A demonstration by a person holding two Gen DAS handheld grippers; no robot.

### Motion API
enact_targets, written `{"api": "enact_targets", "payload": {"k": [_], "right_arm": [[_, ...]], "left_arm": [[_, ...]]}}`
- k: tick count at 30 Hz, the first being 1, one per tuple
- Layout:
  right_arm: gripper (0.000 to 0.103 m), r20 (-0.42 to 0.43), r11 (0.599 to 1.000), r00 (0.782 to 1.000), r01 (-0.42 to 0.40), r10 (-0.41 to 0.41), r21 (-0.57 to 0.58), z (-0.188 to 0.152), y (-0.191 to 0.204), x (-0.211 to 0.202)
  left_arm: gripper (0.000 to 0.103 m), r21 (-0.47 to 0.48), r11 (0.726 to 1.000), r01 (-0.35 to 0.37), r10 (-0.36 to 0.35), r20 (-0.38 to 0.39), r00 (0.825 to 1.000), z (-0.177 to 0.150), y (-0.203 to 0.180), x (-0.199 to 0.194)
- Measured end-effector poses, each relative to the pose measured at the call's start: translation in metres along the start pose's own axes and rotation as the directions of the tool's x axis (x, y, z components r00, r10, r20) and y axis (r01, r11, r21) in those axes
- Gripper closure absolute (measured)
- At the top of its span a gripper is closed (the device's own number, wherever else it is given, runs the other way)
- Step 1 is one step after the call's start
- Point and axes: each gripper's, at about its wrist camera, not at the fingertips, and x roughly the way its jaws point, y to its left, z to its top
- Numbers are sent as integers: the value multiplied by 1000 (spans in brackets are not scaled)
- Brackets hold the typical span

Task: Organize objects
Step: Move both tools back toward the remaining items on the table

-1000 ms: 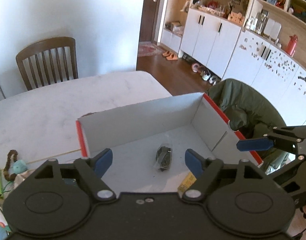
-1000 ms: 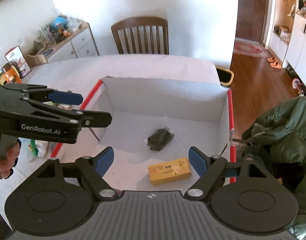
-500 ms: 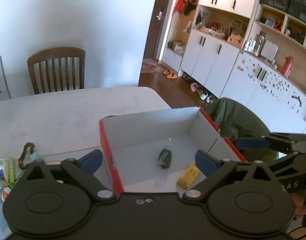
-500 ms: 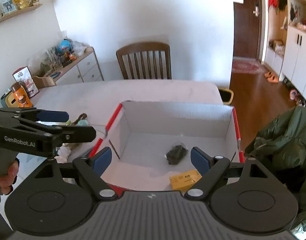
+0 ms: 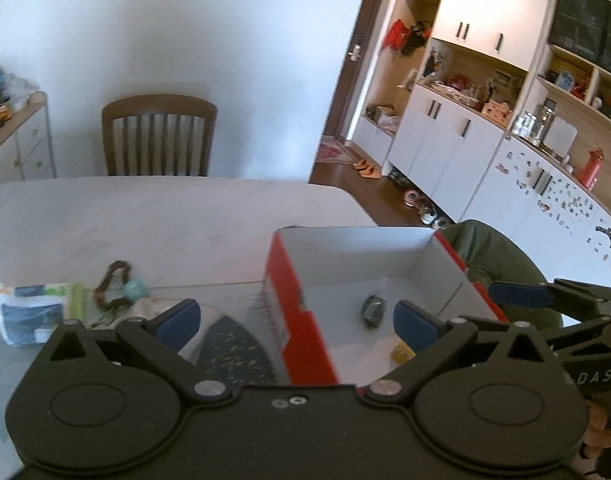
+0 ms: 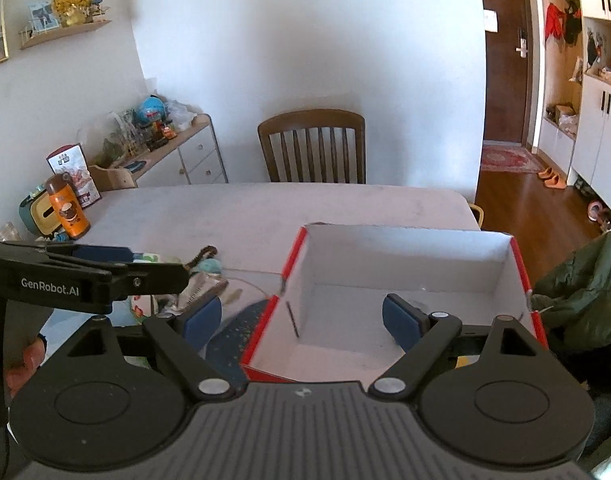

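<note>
Cardboard box (image 5: 305, 300) ahead of both grippers: red outside, white matte inside, rectangular, open top, sitting on pale stone-look table (image 5: 145, 216). Inside, seen between left gripper (image 5: 297, 320) fingers: small dark crinkly packet (image 5: 373, 310), plus yellow carton (image 5: 401, 351) nearer the right fingertip, mostly hidden. Left gripper spread wide, empty, straddling box's left red wall. Right gripper (image 6: 301, 320) also spread wide, empty, blue pads either side of box's near-left corner.

Left of box, under left gripper's left finger: dark blue speckled flat oval piece (image 5: 233, 350), brown bead loop (image 5: 111, 288) with teal ball, white-blue soft pack (image 5: 25, 312). Clutter blurred, rest not identifiable.

Room: wooden slat-back chair (image 6: 311, 146) past far table edge, white wall, white sideboard (image 6: 185, 156) far left with orange bottle (image 6: 67, 210) nearby on table, white cabinets (image 5: 445, 152) far right, wood floor, green jacket (image 6: 585, 292) right of box.
</note>
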Motion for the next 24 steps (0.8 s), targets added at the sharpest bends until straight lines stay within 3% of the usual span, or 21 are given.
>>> {"api": "enact_targets", "payload": {"k": [11, 14, 16, 24], "right_arm": [[12, 21, 1000, 1000, -7, 8, -13, -1, 50, 9], [11, 12, 1000, 1000, -14, 14, -15, -2, 61, 14], [5, 4, 1000, 1000, -8, 8, -10, -2, 68, 17], [4, -25, 1000, 1000, -1, 1, 3, -3, 98, 37]], "left_arm": [[0, -56, 995, -84, 88, 73, 993, -16, 53, -26], [0, -79, 990, -117, 123, 76, 989, -22, 73, -29], [0, -104, 986, -130, 139, 75, 987, -26, 88, -33], [0, -140, 968, -208, 221, 80, 972, -24, 143, -43]]}}
